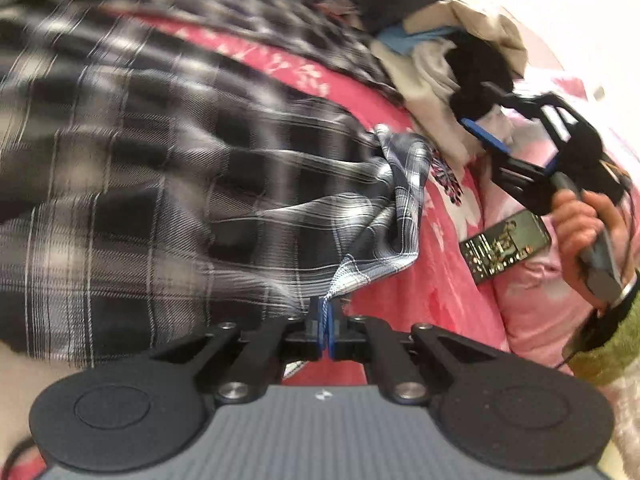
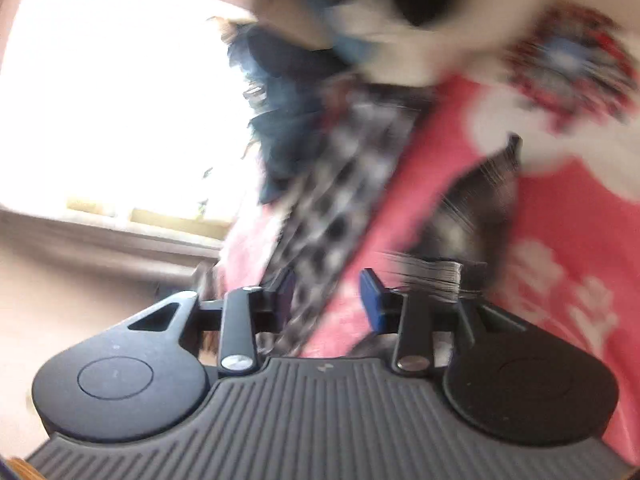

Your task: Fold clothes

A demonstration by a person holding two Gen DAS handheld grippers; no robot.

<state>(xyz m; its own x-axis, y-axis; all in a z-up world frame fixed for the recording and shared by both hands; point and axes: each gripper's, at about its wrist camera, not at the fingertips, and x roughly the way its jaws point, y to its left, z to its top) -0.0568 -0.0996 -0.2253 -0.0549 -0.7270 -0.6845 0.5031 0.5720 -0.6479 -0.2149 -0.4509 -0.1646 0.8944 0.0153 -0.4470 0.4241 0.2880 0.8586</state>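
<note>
A black, grey and white plaid shirt (image 1: 152, 184) lies spread over a pink floral bedsheet (image 1: 448, 280). My left gripper (image 1: 325, 320) is shut on a corner of the shirt's edge, with the cloth bunched just ahead of the blue pads. My right gripper (image 1: 516, 148) shows at the right of the left wrist view, held in a hand, open and empty above the bed. In the blurred right wrist view my right gripper (image 2: 330, 296) is open, with the plaid shirt (image 2: 344, 184) and the sheet (image 2: 560, 220) beyond it.
A pile of unfolded clothes (image 1: 448, 48) in beige, black and blue sits at the far right of the bed. A smartphone (image 1: 506, 242) with a lit screen lies on the sheet near the right hand. A bright window (image 2: 120, 100) is at the left.
</note>
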